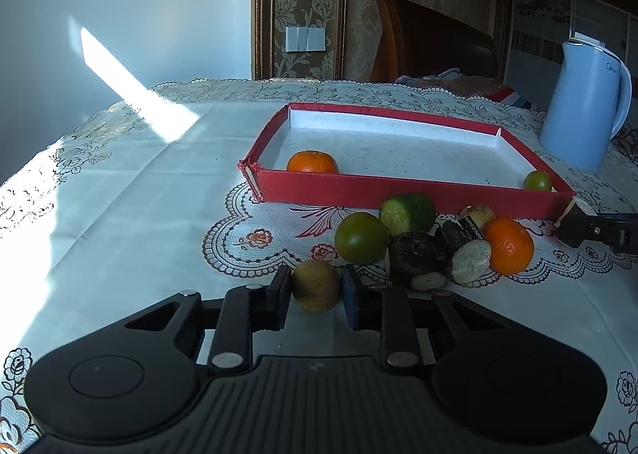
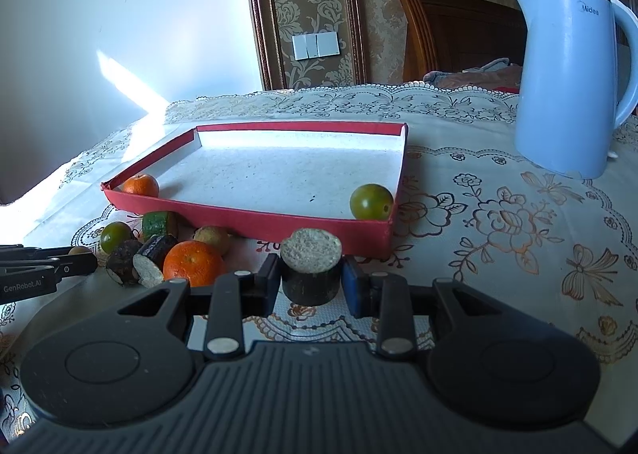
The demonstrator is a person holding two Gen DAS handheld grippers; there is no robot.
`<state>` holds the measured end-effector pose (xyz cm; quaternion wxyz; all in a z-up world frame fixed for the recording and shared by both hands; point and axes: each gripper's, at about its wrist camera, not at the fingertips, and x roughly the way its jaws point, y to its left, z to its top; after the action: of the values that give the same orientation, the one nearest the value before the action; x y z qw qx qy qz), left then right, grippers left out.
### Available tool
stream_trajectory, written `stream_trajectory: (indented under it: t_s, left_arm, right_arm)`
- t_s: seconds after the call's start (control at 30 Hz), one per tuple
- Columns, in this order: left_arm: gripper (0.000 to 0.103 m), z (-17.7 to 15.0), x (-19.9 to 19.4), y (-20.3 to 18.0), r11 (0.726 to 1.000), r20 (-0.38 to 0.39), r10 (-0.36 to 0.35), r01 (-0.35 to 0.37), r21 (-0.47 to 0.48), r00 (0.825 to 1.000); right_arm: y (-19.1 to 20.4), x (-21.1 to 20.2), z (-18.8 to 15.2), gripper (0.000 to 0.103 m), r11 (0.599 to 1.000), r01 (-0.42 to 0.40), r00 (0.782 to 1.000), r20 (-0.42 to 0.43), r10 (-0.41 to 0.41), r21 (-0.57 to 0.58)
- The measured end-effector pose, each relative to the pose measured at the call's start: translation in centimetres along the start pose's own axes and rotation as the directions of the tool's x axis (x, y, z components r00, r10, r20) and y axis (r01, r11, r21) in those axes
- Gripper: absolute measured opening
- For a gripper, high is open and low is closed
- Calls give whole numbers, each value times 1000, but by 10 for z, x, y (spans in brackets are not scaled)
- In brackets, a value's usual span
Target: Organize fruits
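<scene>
Gripping round brownish-green fruit [image 1: 316, 285]

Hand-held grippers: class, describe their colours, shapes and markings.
Each hand-held gripper, left and right, is black plastic: ribbed centre, round housings either side, silver pivot pins, one black finger pad, one blue. White "GenRobot.AI" lettering marks the left one's side.

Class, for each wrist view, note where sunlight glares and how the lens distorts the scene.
Left wrist view: a bright sun streak washes out the wall and cloth; the red tray bows. Right wrist view: glare sits upper left; the blue kettle leans.
</scene>
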<state>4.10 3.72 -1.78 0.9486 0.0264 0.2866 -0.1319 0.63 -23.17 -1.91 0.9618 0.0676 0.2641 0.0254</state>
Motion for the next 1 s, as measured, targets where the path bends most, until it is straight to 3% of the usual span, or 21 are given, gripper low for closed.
stream_trajectory:
  t_s: [0.2,0.43,0.67,1.0]
  left_arm:
    - [26,0,-5,0,1000,18,1,-1,2,1000]
    - [26,13,-23,-8,1000,103,5,-7,10,995]
    - [26,31,-26,-19,1000,161,3,-7,25,987]
    - [26,40,-20,-22,999,174,-1,-5,35,985]
  right_arm:
    - [1,-3,1,31,1000,4,1000,9,-4,-3]
    - [13,-5,20,31,999,0,998,57,3,-53]
    - [24,23,44,31,994,34,998,61,-28,-108]
    - [19,59,51,31,990,70,998,8,-69,-125]
